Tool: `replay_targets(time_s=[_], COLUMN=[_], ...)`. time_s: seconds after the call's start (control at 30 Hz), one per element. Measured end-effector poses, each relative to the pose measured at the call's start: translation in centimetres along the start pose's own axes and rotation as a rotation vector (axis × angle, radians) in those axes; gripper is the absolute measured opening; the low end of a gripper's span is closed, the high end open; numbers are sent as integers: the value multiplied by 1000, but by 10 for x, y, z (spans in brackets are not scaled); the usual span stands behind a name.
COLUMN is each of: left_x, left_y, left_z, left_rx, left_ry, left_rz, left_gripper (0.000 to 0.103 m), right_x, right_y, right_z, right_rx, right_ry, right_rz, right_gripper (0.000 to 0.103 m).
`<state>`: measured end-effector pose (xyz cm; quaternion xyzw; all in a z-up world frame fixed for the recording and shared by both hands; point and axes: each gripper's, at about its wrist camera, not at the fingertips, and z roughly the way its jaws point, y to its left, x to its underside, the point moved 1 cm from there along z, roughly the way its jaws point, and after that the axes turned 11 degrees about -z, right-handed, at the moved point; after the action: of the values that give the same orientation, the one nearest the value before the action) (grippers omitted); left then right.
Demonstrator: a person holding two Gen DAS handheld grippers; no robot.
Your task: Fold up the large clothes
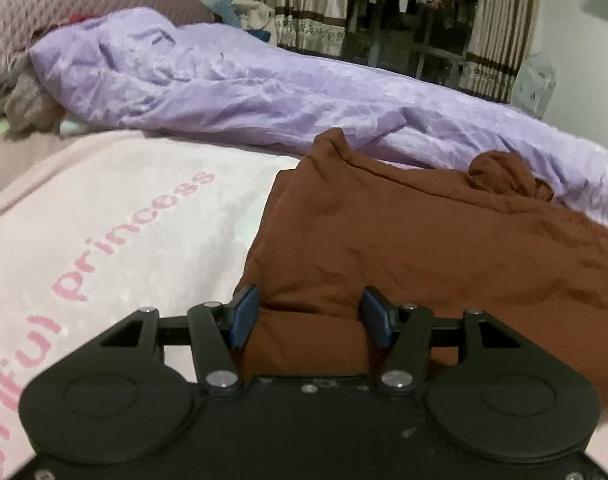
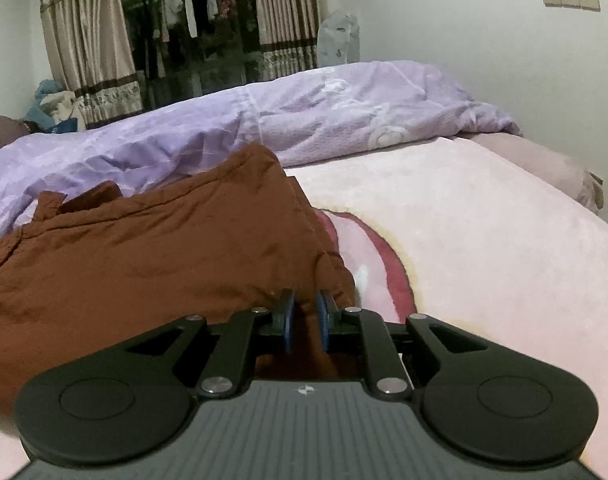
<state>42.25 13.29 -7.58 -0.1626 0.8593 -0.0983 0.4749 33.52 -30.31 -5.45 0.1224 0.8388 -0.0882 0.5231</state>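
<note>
A rust-brown garment (image 1: pixel 423 248) lies folded in thick layers on a pale pink blanket (image 1: pixel 116 216) on the bed. My left gripper (image 1: pixel 309 312) is at its near left corner, and its blue pads (image 1: pixel 246 312) squeeze a thick roll of the brown cloth. In the right wrist view the same brown garment (image 2: pixel 152 256) spreads to the left. My right gripper (image 2: pixel 305 316) is at its near right corner. Its jaws stand a narrow gap apart, brown cloth lies in the gap, and the pads (image 2: pixel 323 320) do not press on it.
A crumpled lilac duvet (image 1: pixel 244 88) runs along the far side of the bed behind the garment. A pink blanket (image 2: pixel 483 232) with a dark pink print covers the right part. Curtains (image 2: pixel 88 48) and a window with hanging clothes stand beyond.
</note>
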Motion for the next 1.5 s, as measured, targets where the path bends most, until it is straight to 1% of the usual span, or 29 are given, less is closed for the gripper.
replay_targets(time_s=[0.07,0.13,0.23,0.33,0.4,0.5,0.6,0.7,0.83,0.9,0.93,1.0,1.03,1.13,1.23,1.3,1.37,1.43,1.5], left_x=[-1,1,0,-3,-3,-2,-3,-3,-4,-7,-9,-10,-10,-1,14,22,30,35,38], left_y=[5,4,0,2,4,5,5,5,7,12,17,26,33,48,50,47,42,36,35], left_z=[1,-1,-1,0,0,0,0,1,0,-6,-12,-19,-24,-41,-51,-49,-41,-31,-24], left_rx=[14,14,5,18,30,36,34,36,50,61,57,-6,-16,63,115,156,169,155,174], left_ry=[5,3,4,16,19,19,23,21,21,-2,-26,-49,-47,-33,-2,34,76,118,134], left_rz=[-23,-10,5,-10,-3,1,-9,-9,-11,-67,-113,-175,-219,-365,-459,-515,-557,-580,-624], left_gripper=[59,59,58,58,58,58,58,58,58,58,58,58,58,58,58,58,58,59,59], right_x=[-4,-7,-16,-26,-33,-39,-41,-34,-13,-6,-3,-1,-1,1,1,1,1,1,0], right_y=[3,6,21,53,88,134,167,189,205,209,212,212,212,209,207,208,207,207,205], right_z=[-4,-9,-24,-41,-52,-59,-52,-38,-23,-17,-18,-21,-21,-23,-20,-20,-20,-19,-18], right_rx=[12,19,-20,-116,-203,-306,-348,-366,-333,-319,-315,-310,-311,-324,-330,-328,-330,-337,-345], right_ry=[-2,-13,-51,-94,-118,-134,-108,-53,28,39,35,32,32,31,31,30,28,30,32], right_rz=[0,13,37,27,-30,-100,-120,-127,-144,-162,-166,-167,-169,-162,-155,-157,-156,-151,-147], right_gripper=[18,19,19,20,23,25,25,25,25,24,24,24,25,24,25,25,25,25,24])
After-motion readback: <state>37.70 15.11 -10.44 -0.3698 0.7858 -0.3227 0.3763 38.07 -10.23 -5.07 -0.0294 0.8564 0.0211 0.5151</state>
